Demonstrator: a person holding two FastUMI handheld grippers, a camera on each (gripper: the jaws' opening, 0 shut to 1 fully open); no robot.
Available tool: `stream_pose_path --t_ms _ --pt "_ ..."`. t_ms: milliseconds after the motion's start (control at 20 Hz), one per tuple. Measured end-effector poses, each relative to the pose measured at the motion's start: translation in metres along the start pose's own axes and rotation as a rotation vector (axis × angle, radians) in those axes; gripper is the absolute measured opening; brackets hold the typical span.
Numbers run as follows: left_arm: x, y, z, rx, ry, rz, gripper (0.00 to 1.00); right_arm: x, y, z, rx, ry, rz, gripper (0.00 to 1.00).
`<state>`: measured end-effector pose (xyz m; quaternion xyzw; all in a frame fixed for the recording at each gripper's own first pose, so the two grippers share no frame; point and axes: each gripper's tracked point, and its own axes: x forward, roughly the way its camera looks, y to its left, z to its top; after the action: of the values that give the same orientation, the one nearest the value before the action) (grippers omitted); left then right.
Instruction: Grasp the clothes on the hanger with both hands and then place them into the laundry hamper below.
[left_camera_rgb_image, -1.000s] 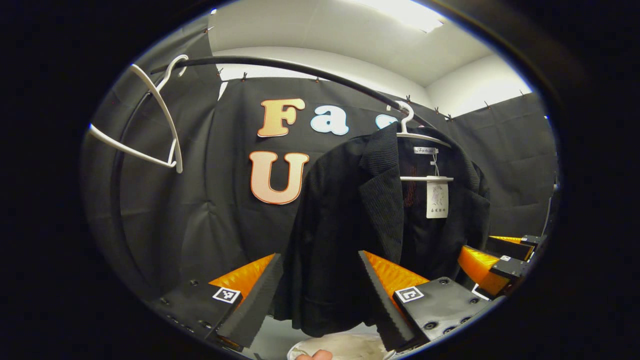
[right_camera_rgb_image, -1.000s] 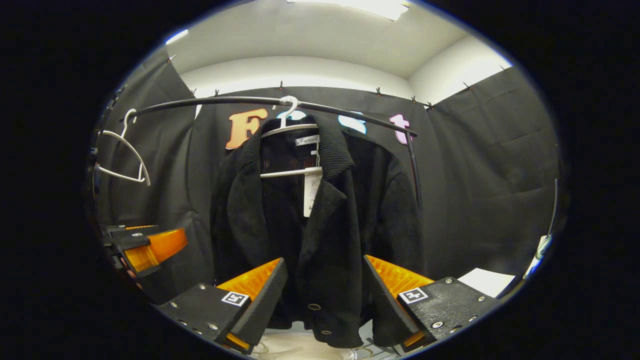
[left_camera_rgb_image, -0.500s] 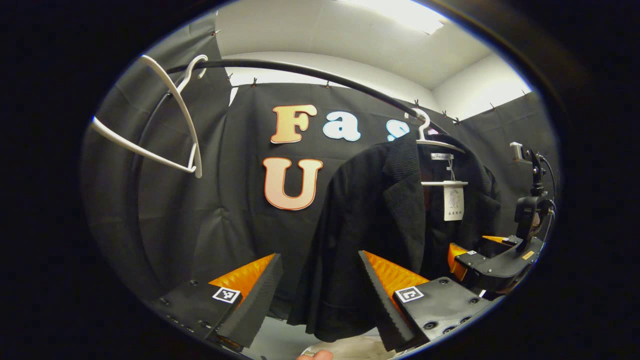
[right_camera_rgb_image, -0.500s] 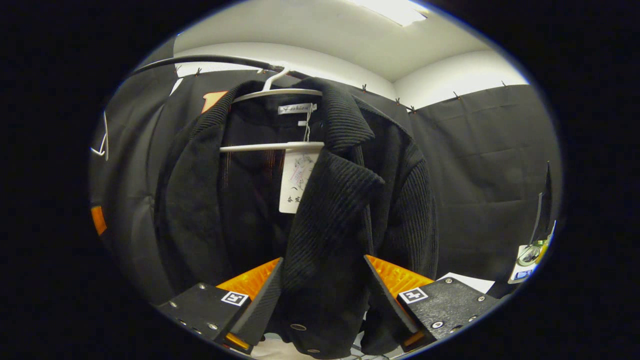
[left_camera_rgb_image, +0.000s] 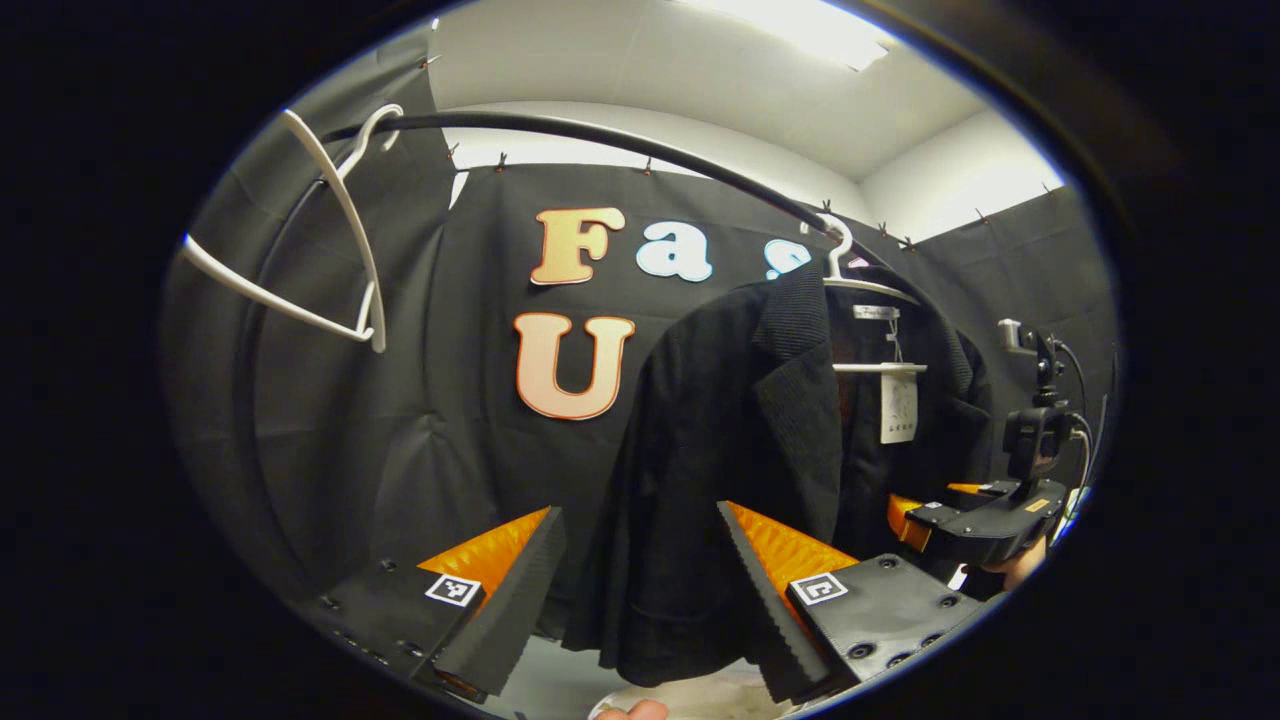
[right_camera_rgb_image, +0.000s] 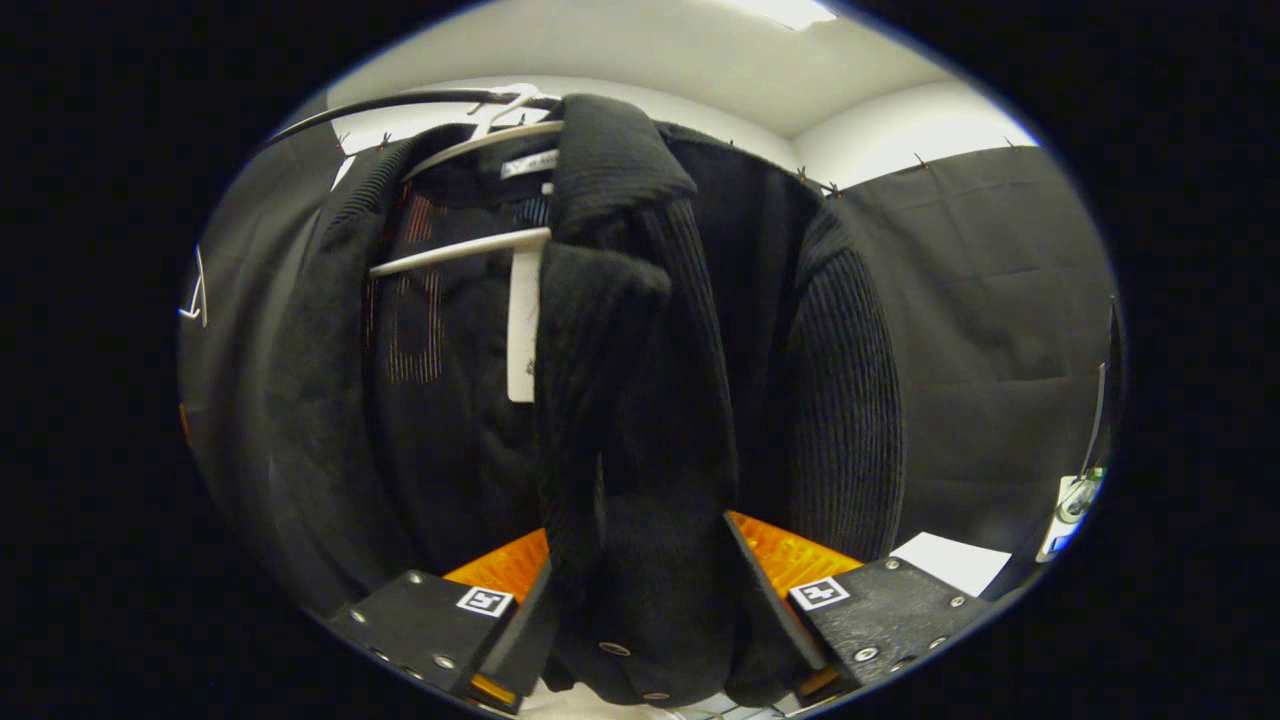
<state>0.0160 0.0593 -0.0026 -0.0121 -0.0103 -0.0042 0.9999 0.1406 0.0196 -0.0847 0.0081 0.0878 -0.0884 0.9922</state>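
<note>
Black ribbed jacket (right_camera_rgb_image: 640, 400) hangs between spread right gripper (right_camera_rgb_image: 640, 610); left gripper (left_camera_rgb_image: 640, 590) gapes.

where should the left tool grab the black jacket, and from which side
Grip the black jacket on its near front panel, below the lapel, coming straight in from the front. That edge hangs free and vertical ahead of the open left tool, thin enough to fit between the fingers. The right tool already straddles the other front panel.

We count one black jacket (left_camera_rgb_image: 730, 450), two white hangers, the empty one (left_camera_rgb_image: 300, 230) and the jacket's (left_camera_rgb_image: 860, 285), one rail (left_camera_rgb_image: 600, 135), one paper tag (left_camera_rgb_image: 898, 405), and two claws, left (left_camera_rgb_image: 640, 590) and right (right_camera_rgb_image: 640, 610).
</note>
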Motion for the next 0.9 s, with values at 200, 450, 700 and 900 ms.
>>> stream_pose_path --t_ms 200,450,700,900 --pt "0.006 -0.050 -0.005 -0.042 0.012 -0.132 0.96 -0.006 -0.013 -0.011 0.032 0.034 0.032 0.32" --pt "0.033 -0.106 -0.025 -0.038 0.034 -0.237 0.96 -0.027 -0.019 -0.004 -0.029 0.016 0.094 0.08" --pt "0.078 -0.136 -0.048 0.087 -0.004 -0.178 0.96 -0.065 -0.012 0.000 -0.012 0.023 0.165 0.07" --pt "0.106 -0.138 -0.054 0.108 -0.048 -0.052 0.99 -0.069 -0.011 0.005 -0.012 0.010 0.188 0.07"
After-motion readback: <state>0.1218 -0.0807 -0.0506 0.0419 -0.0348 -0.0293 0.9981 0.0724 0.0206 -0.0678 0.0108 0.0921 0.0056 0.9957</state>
